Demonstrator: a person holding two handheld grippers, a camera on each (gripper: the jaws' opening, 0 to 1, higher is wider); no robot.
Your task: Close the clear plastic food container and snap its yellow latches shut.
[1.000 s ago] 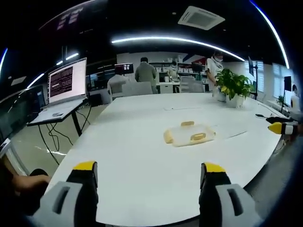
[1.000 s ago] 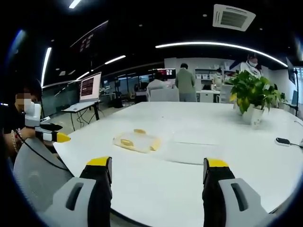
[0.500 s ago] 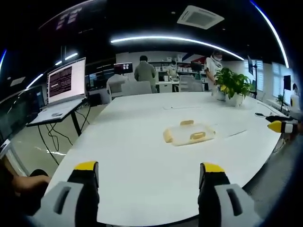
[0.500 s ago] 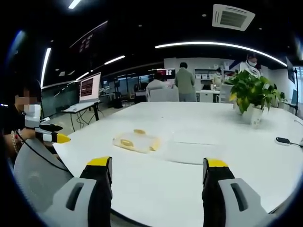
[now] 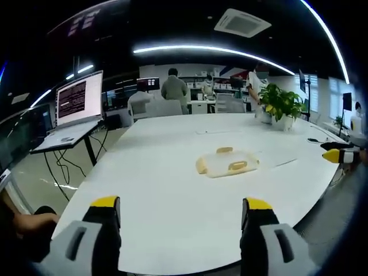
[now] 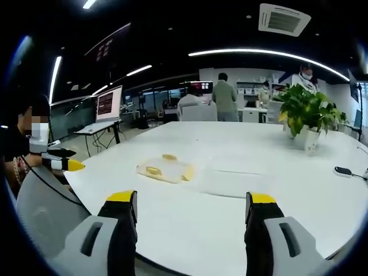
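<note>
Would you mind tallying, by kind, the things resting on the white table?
Food container: 1
Clear flat lid beside it: 1
Potted plant: 1
Small dark device: 1
Total: 4

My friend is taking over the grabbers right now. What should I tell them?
Left gripper: open, empty, held back from the near edge of the white table.
Right gripper: open, empty, also short of the table.
The clear container with yellow latches lies flat mid-table, apart from both grippers. A clear flat piece, maybe its lid, lies beside it in the right gripper view.
Done: nothing that shows; no contact yet. Whether any latch is snapped is too small to tell.
Left: reach in, close it, snap the latches.
</note>
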